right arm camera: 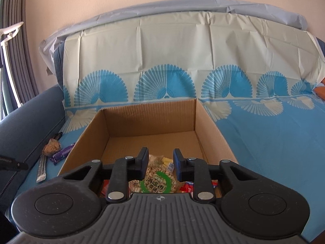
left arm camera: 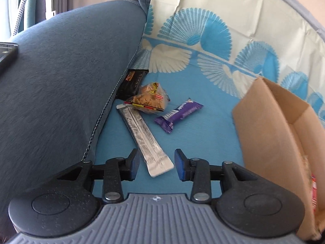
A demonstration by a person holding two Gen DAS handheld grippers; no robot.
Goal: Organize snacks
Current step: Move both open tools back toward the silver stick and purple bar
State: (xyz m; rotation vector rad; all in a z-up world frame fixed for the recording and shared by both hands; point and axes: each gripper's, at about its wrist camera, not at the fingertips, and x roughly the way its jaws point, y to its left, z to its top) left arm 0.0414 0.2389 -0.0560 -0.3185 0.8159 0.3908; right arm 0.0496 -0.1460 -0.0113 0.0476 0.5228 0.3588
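Observation:
Loose snacks lie on the blue sofa cover in the left wrist view: a long silver stick pack (left arm camera: 144, 138), a purple bar (left arm camera: 178, 114), a clear bag of brown cookies (left arm camera: 150, 99) and a black packet (left arm camera: 132, 83) tucked against the armrest. My left gripper (left arm camera: 157, 163) is open and empty, its fingers either side of the silver pack's near end. My right gripper (right arm camera: 160, 163) is open and empty above the near end of the cardboard box (right arm camera: 150, 120). A peanut bag with a green ring (right arm camera: 159, 180) and red wrappers (right arm camera: 187, 188) lie in the box.
The blue sofa armrest (left arm camera: 61, 91) rises close on the left of the snacks, with a dark device (left arm camera: 7, 53) on top. The cardboard box (left arm camera: 274, 134) stands on the right. The patterned cover drapes up the sofa back (right arm camera: 172, 46).

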